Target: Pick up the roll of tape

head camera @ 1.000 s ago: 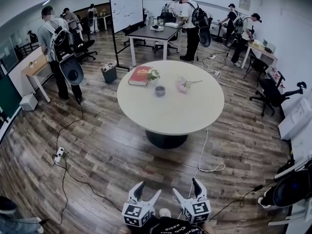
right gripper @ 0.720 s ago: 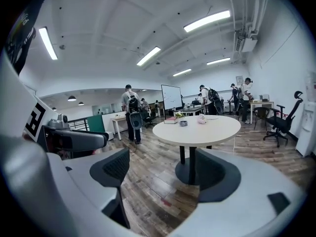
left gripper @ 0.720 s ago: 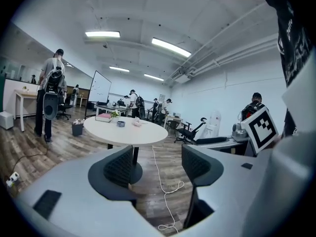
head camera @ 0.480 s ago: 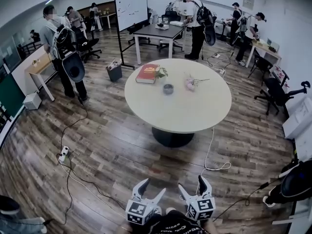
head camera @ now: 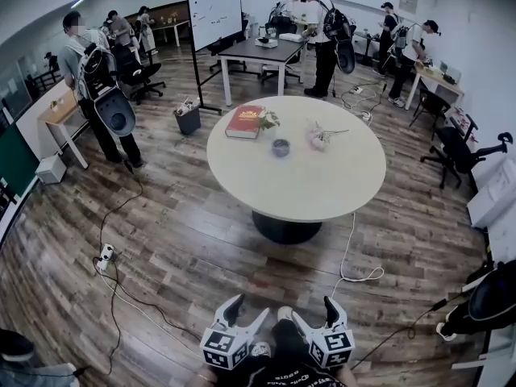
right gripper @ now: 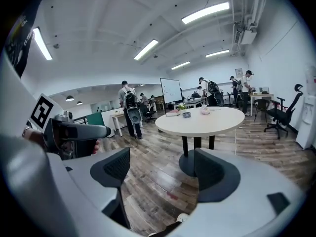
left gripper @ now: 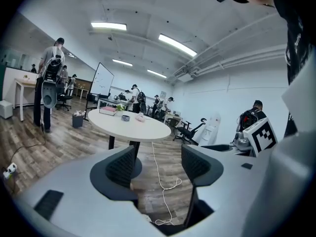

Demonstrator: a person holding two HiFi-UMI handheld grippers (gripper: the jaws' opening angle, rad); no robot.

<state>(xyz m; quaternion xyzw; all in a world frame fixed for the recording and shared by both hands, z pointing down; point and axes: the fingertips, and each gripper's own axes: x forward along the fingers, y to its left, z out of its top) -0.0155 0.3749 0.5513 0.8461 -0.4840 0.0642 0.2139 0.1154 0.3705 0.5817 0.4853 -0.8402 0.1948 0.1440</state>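
Observation:
The roll of tape [head camera: 280, 147] is a small dark ring lying on the round cream table [head camera: 322, 196], far ahead of me. It shows tiny in the left gripper view as the tape [left gripper: 126, 117] and in the right gripper view as the tape [right gripper: 186, 114]. My left gripper [head camera: 246, 313] and right gripper [head camera: 314, 313] hang low over the wood floor, well short of the table. Both stand open with nothing between the jaws, as the left gripper [left gripper: 158, 164] and right gripper [right gripper: 160, 169] views confirm.
On the table also lie a red book [head camera: 245, 122], a small plant [head camera: 268, 119] and pink flowers [head camera: 318, 138]. Cables [head camera: 348, 256] and a power strip [head camera: 102, 256] cross the floor. A person [head camera: 101, 95] stands left; a whiteboard [head camera: 214, 13], desks and chairs [head camera: 455, 156] ring the room.
The view has shifted, so the table sits slightly further right and nearer in the head view. Both grippers stay open and low, a little lower in the frame.

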